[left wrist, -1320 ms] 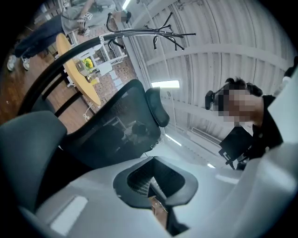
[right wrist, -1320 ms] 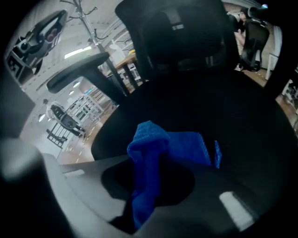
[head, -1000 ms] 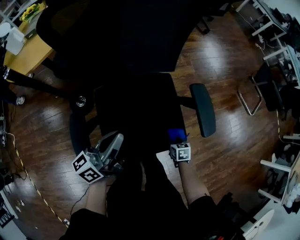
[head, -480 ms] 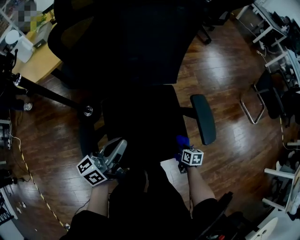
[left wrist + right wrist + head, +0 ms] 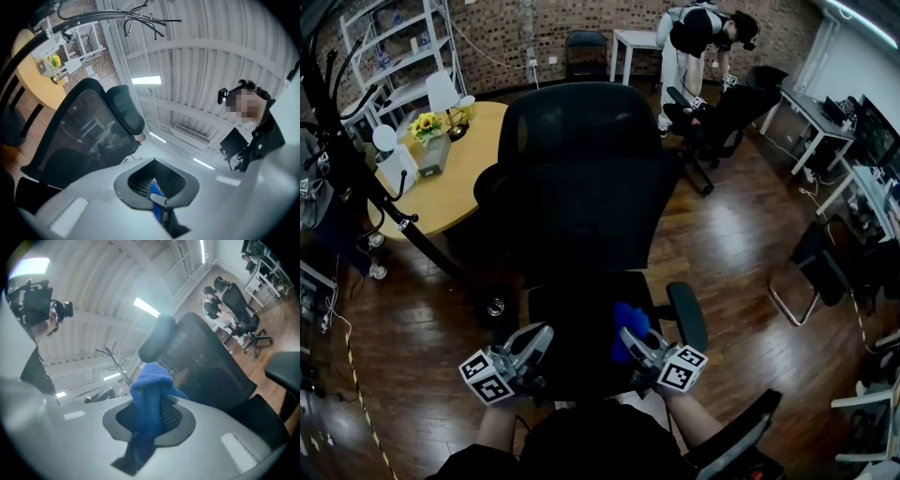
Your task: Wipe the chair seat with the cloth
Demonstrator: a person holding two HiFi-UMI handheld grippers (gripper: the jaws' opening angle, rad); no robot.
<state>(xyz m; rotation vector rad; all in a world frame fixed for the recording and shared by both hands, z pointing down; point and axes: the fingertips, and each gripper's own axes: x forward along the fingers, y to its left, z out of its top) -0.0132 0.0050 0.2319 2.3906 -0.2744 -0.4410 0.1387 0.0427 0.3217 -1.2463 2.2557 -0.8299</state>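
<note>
Head view showed a black office chair in the middle of the frame, its seat (image 5: 577,323) in the lower middle and its backrest (image 5: 581,197) above that. 2 grippers sat at the seat's near edge. The left gripper (image 5: 539,336) was at the lower left of the seat, and the right gripper (image 5: 630,336) at the lower right, just beside the armrest (image 5: 686,317).

The blue cloth (image 5: 625,323) stood bunched at the tip of the right gripper, over the right front part of the seat. We could not tell whether it touched the seat.

In the right gripper view, the jaws were closed on the cloth. A rounded fold rose above them in the middle of the frame and a tail hung toward the lower left.

In the left gripper view, the jaws were together with nothing held between them. A small blue piece (image 5: 157,206) showed low in the opening, and we could not tell what it was.

A round wooden table (image 5: 455,192) lay at the upper left in the head view, and a person (image 5: 694,37) bent over another chair at the upper right.
</note>
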